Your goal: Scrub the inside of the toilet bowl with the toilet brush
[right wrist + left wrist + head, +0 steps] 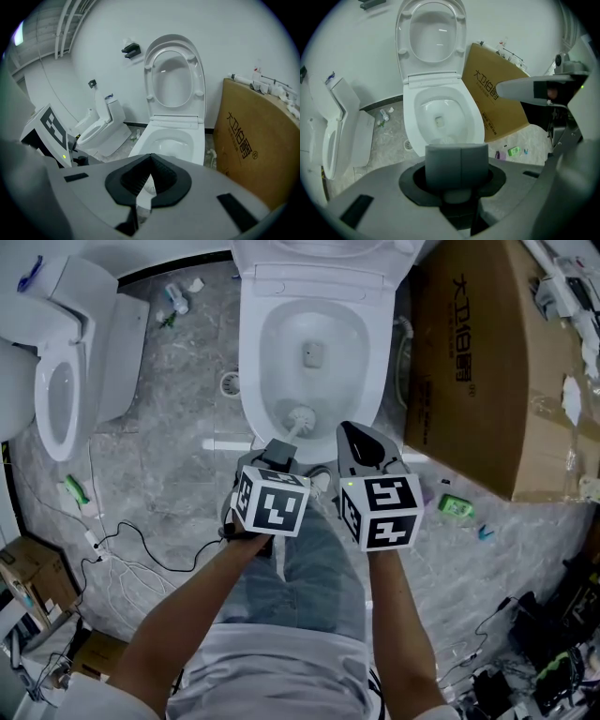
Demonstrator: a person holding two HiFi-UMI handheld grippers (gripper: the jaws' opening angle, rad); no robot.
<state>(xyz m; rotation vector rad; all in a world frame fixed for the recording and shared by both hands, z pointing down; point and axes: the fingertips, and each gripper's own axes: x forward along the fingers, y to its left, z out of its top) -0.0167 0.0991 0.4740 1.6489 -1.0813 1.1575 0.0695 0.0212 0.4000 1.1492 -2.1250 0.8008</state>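
The white toilet bowl stands open just ahead of me, with its lid raised. The toilet brush's white bristle head is down inside the bowl, by the front rim. My left gripper is shut on the brush's thick grey handle, which stands upright between the jaws. My right gripper hovers beside it, over the bowl's front right edge, with its dark jaws shut on nothing. The bowl lies beyond those jaws.
A large cardboard box leans close on the toilet's right. A second toilet stands at the left. On the grey floor lie cables, a floor drain, a small bottle and a green object.
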